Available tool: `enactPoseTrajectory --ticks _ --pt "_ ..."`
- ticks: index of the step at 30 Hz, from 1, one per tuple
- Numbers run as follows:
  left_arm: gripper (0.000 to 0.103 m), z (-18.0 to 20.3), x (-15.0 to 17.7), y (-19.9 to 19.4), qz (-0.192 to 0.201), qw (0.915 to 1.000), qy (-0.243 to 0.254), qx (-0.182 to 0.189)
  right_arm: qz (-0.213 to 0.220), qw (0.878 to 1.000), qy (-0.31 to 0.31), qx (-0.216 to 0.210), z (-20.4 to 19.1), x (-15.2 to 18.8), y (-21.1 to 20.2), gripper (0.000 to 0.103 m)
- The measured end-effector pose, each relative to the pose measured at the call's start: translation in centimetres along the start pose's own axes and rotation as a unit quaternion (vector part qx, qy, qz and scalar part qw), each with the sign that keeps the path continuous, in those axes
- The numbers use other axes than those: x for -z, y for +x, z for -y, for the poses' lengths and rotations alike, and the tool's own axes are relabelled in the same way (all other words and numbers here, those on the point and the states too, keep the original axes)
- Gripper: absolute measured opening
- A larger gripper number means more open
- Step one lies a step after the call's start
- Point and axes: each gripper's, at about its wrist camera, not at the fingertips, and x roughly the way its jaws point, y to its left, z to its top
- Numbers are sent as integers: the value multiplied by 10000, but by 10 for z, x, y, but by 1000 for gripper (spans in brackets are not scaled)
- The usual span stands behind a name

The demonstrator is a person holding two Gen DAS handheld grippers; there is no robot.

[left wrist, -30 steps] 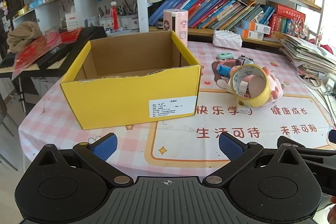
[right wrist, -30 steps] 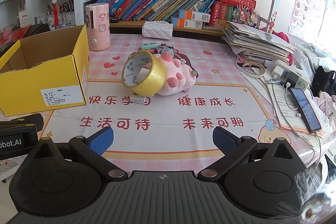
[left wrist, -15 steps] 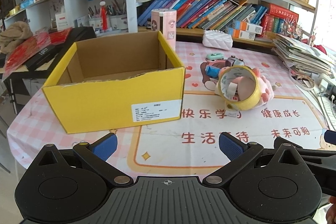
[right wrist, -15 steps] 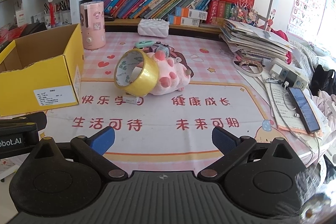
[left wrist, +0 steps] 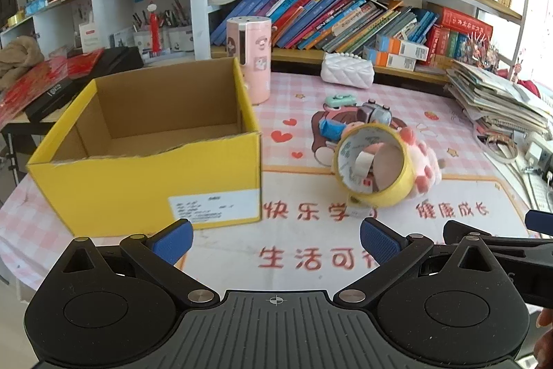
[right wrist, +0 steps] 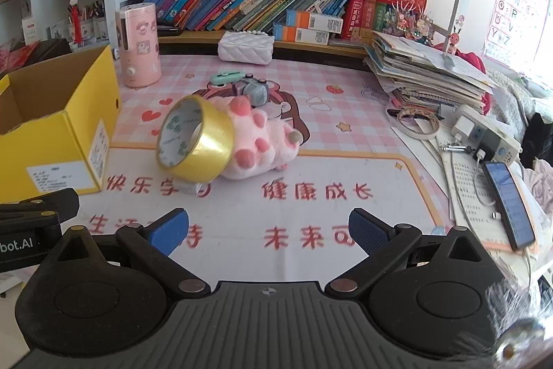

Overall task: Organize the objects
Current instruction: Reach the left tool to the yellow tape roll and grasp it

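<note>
An open, empty yellow cardboard box (left wrist: 145, 182) stands on the left of the table; it also shows in the right wrist view (right wrist: 52, 144). A roll of yellow tape (left wrist: 390, 192) leans on a pink plush toy (left wrist: 427, 168) at mid table; in the right wrist view the tape (right wrist: 204, 154) and plush (right wrist: 262, 144) lie ahead. Behind them lie a small grey toy camera (right wrist: 254, 89) and a mint green item (right wrist: 226, 77). My left gripper (left wrist: 274, 239) is open and empty, near the box's front. My right gripper (right wrist: 268, 230) is open and empty, short of the tape.
A pink cylinder container (right wrist: 138, 47) and a white quilted pouch (right wrist: 246, 48) stand at the back. A stack of papers (right wrist: 425, 71), a power strip (right wrist: 484, 135) and a phone (right wrist: 508, 194) crowd the right side. Bookshelves (left wrist: 345, 16) rise behind the table.
Both grippers have moved forward and a little left; the box and the tape roll now appear closer. Both stay open. Nothing on the table has moved.
</note>
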Motion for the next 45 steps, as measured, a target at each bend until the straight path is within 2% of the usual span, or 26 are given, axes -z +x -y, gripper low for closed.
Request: enactPoseTrajectory --ticks 4,8,13,22,27,37,45 --pt "103 11 -6 7 200 9998 10 19 -26 10000 -19 -83 13 -13 14 102" --pt "103 21 -12 15 289 9993 -201 128 4 9998 -116 -163 25 -23 27 103" --pt "103 33 -20 31 110 9995 -238 203 82 9996 -98 -265 41 -34 43 103" --pt "103 45 -29 55 -215 9982 -443 339 267 9982 288 -459 67 -52 63 103" --pt "103 52 -33 63 -246 9979 -455 381 295 9975 332 -551 74 -59 71 103" --pt "103 61 -47 82 -179 9946 -588 831 402 9956 622 -574 93 -73 82 103" --pt "103 54 -46 116 -543 9903 -966 840 316 9954 667 -616 100 -76 94 103"
